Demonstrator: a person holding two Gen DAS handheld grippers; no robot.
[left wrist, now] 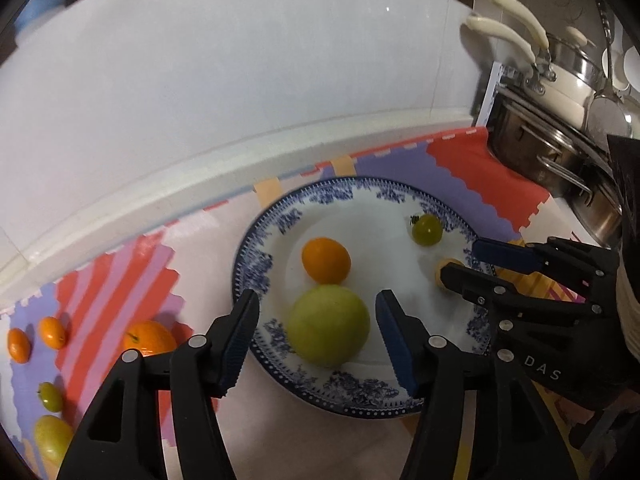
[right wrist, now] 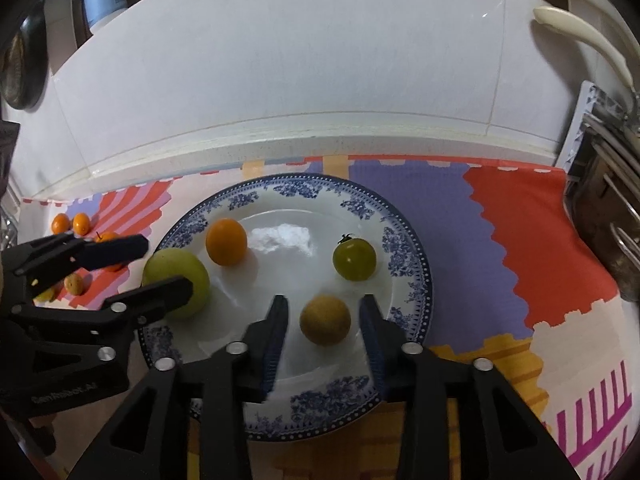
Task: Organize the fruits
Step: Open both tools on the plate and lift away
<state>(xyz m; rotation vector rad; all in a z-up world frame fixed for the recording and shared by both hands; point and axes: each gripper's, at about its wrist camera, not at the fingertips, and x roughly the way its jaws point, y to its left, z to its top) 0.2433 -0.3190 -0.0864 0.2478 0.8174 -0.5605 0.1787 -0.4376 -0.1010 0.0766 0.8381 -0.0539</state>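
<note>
Where right gripper [left wrist: 466,262] covers tan fruit [left wrist: 441,273], half hidden

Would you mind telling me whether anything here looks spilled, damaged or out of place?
Nothing looks spilled or broken. The only loose ends are fruits on the mat left of the plate: two kumquats, an orange and others, not yet plated.

- Blue-patterned white plate [right wrist: 408,264] lies flat on the mat.
- On it: large green apple [left wrist: 329,325], orange citrus [left wrist: 326,260], small green tomato [right wrist: 354,259], tan round fruit [right wrist: 325,320].
- Off the plate, left: three oranges [left wrist: 149,338], two greenish tomatoes [left wrist: 50,396].
</note>
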